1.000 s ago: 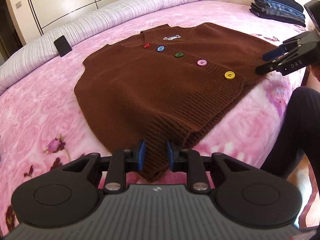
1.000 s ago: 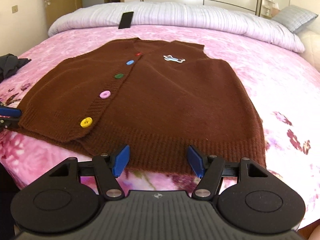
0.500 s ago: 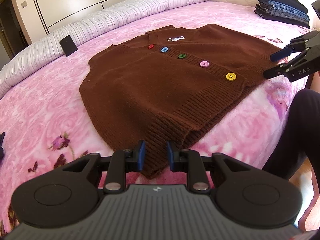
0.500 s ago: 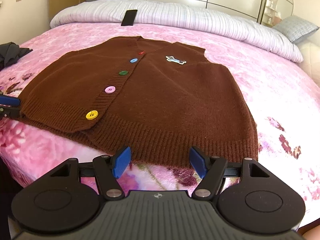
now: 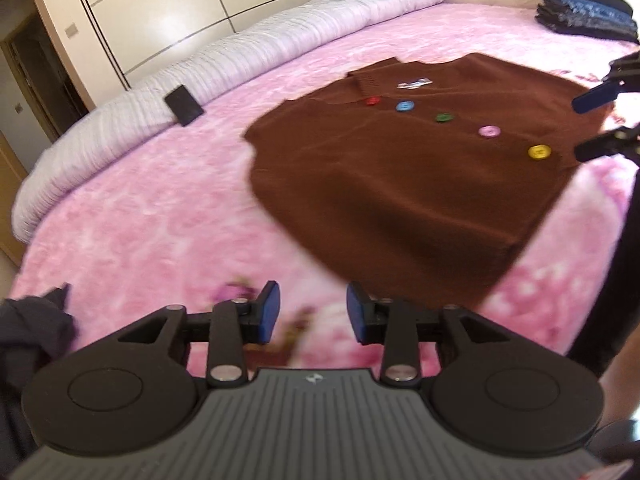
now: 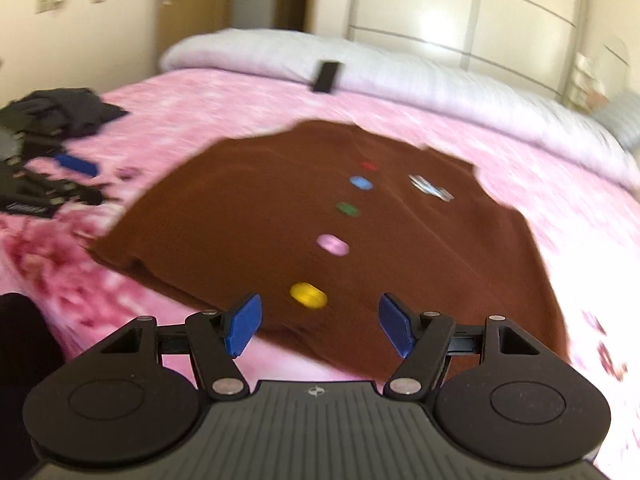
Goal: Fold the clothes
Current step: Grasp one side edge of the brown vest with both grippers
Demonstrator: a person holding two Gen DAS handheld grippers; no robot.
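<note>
Item: brown knitted vest (image 5: 400, 184), sleeveless, buttoned front. Spread flat, front up, on pink floral bedspread (image 5: 152, 216); ahead and to the right of left gripper (image 5: 312, 312), directly ahead of right gripper (image 6: 316, 320), hem nearest both.

Fastenings: five coloured buttons down the middle, yellow button (image 6: 308, 295) just beyond the right fingertips; small pale badge (image 6: 430, 187) on the chest.

Left gripper: fingers apart, nothing between, above bare bedspread just off the near hem corner.
Right gripper: fingers wide apart, nothing between, poised over the hem.

Handling, as judged: soft, thick knit; light, limp, not slippery, not fragile; likely to sag and stretch if lifted by one point. Best held at the ribbed hem corners or at the shoulder edges, both sides at once; buttons best kept out of the pinch.

Stage: fully unfolded, no crease showing.

Also present: folded dark clothes (image 5: 584, 8) far right of left gripper; loose dark garment (image 6: 60, 112) far left of right gripper; black flat object (image 5: 183, 105) on striped white bolster (image 5: 256, 56). Both views blurred.
</note>
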